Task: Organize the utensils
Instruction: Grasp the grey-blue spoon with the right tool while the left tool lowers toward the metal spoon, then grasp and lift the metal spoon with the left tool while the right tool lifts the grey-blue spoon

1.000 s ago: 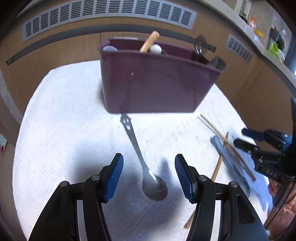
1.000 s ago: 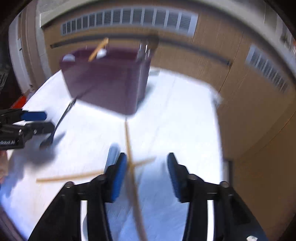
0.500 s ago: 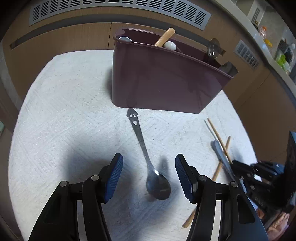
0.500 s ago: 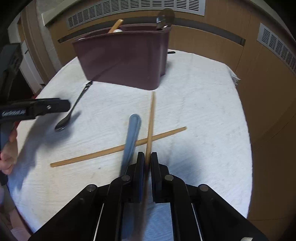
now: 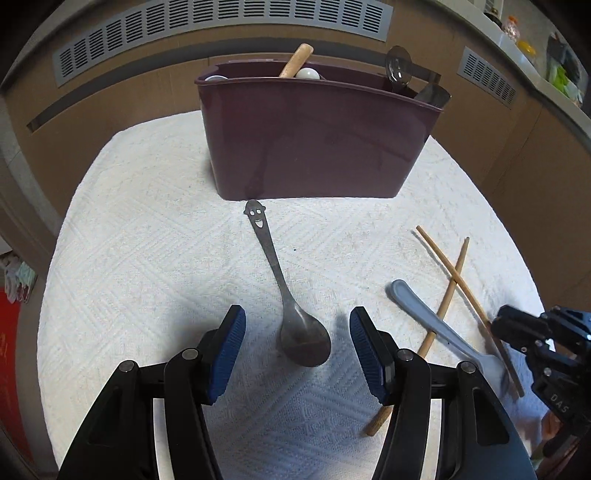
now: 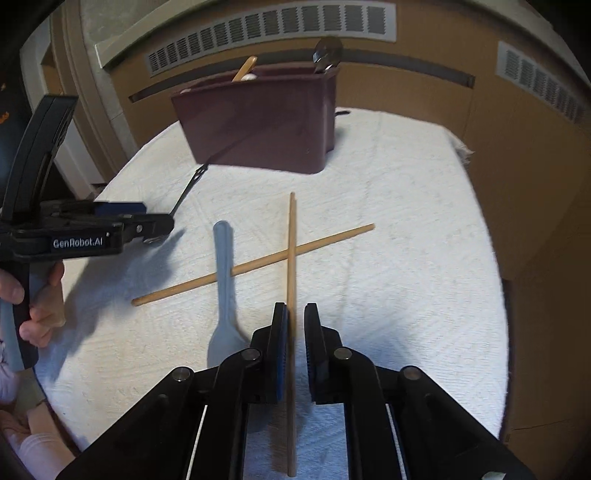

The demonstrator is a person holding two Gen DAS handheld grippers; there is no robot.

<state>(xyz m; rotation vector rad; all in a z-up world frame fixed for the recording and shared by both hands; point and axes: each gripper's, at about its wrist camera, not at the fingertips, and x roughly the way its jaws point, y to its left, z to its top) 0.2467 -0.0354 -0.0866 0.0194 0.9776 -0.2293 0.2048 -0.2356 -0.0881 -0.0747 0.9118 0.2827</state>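
Note:
A steel spoon with a smiley-face handle lies on the white cloth, its bowl just ahead of my left gripper, whose fingers stand open on either side of it. Two wooden chopsticks lie crossed: one runs back between the jaws of my right gripper, the other lies across it. The right jaws are opening; the chopstick rests against the left pad with a gap on the right. A pale blue plastic utensil lies beside them.
A maroon utensil caddy stands at the back of the cloth and holds a wooden handle, white pieces and metal utensils. Wooden cabinet fronts with vents surround the table. A person's hand holds the left gripper.
My right gripper closed tight on the lengthwise chopstick half a second ago and its jaws have now parted slightly. The left gripper shifted a little but stays open over the spoon's bowl.

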